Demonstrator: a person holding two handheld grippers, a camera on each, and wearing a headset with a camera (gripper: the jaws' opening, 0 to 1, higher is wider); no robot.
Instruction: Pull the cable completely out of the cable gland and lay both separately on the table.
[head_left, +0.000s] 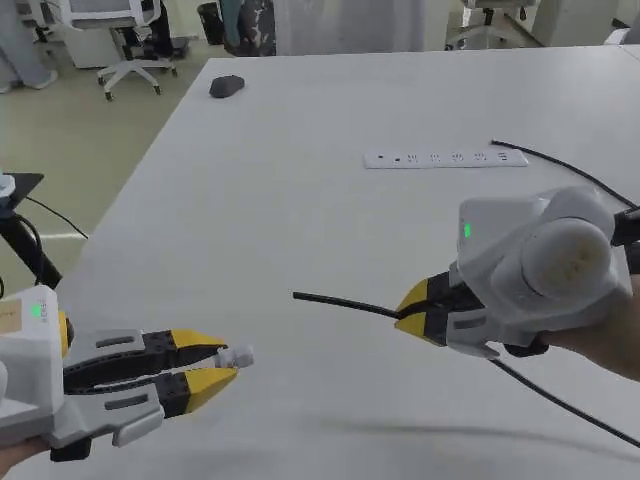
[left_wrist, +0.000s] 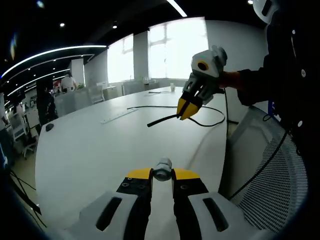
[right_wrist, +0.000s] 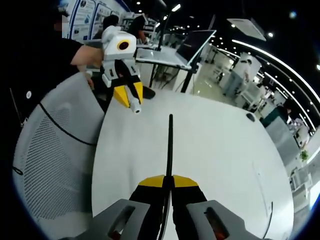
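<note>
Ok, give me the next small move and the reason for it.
Probably lower the left tongs to the table and open them to set down the cable gland. The cable is already clear of the gland, with open space between them. The right tongs are shut on the cable, the left on the gland, and both seem held above the table.

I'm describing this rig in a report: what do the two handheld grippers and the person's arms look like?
Both the left gripper and right gripper have white bodies, black fingers with yellow tips, and a green indicator light. The person wears a dark sleeve.
</note>
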